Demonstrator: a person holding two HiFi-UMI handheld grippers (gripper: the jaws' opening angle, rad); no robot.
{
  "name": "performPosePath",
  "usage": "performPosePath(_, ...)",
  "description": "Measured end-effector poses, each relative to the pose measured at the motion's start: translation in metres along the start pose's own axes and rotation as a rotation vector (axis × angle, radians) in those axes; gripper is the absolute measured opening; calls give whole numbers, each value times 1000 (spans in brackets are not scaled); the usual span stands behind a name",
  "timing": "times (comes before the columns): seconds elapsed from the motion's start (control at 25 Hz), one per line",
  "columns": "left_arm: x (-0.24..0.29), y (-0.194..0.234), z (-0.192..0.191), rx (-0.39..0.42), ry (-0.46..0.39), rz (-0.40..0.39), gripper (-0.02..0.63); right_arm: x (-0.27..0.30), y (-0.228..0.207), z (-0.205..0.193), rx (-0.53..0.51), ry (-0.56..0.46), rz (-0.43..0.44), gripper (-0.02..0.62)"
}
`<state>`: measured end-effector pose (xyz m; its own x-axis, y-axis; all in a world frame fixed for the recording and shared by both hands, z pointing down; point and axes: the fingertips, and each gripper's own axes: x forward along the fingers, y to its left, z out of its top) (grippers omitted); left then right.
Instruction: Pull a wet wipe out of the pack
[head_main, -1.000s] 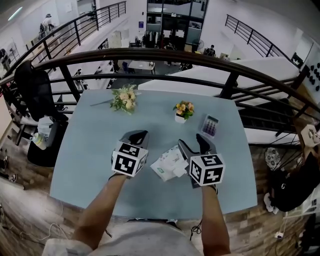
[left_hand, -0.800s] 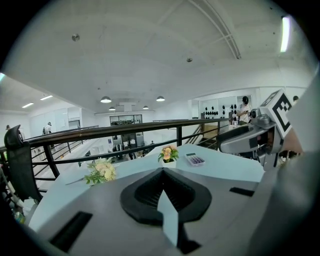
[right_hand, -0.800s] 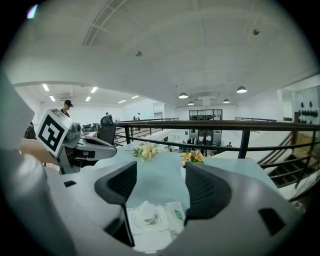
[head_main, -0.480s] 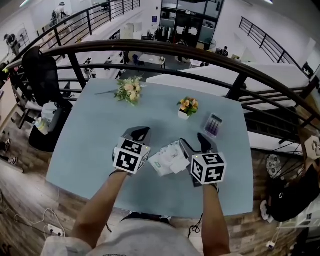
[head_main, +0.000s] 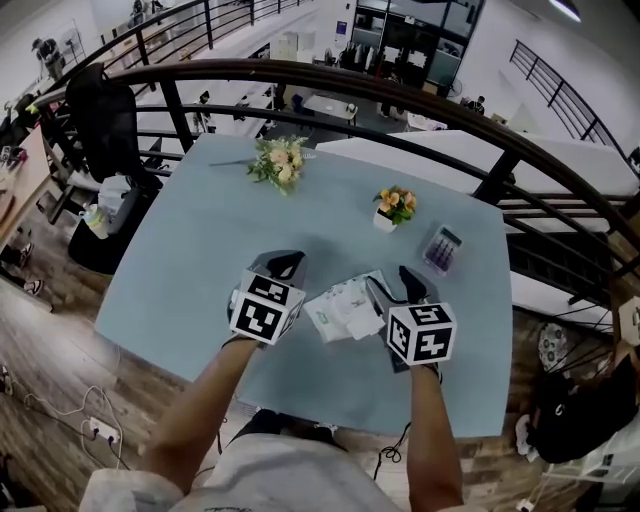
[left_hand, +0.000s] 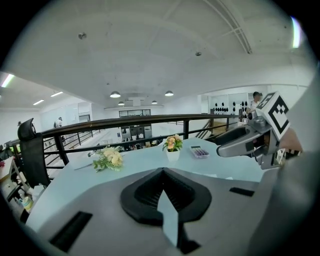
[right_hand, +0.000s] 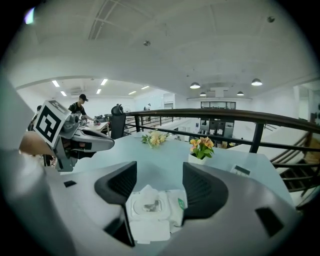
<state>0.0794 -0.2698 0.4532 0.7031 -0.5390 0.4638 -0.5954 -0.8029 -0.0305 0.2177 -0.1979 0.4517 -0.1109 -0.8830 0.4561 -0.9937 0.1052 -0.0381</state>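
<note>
The white wet wipe pack (head_main: 345, 308) lies flat on the light blue table (head_main: 190, 250) between my two grippers. In the right gripper view the pack (right_hand: 152, 210) sits low between the spread jaws, its flap lifted and a tuft of wipe showing at the opening. My right gripper (head_main: 393, 284) is open, its left finger beside the pack's right edge. My left gripper (head_main: 280, 266) hovers just left of the pack with its jaws closed together and nothing between them (left_hand: 163, 172).
A loose flower bunch (head_main: 281, 160) lies at the table's far left. A small potted flower (head_main: 396, 206) and a calculator (head_main: 441, 248) stand beyond the right gripper. A dark railing (head_main: 400, 90) runs behind the table, with a drop to a lower floor past it.
The head view has shifted, so the table sits more to the right and lower. Both grippers and the pack keep about the same places relative to each other.
</note>
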Motion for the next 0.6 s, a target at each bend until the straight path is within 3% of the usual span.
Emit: performPosePath(0.6, 1, -15, -16, -5, 51, 58, -6, 22, 10, -27, -64, 74, 141, 287)
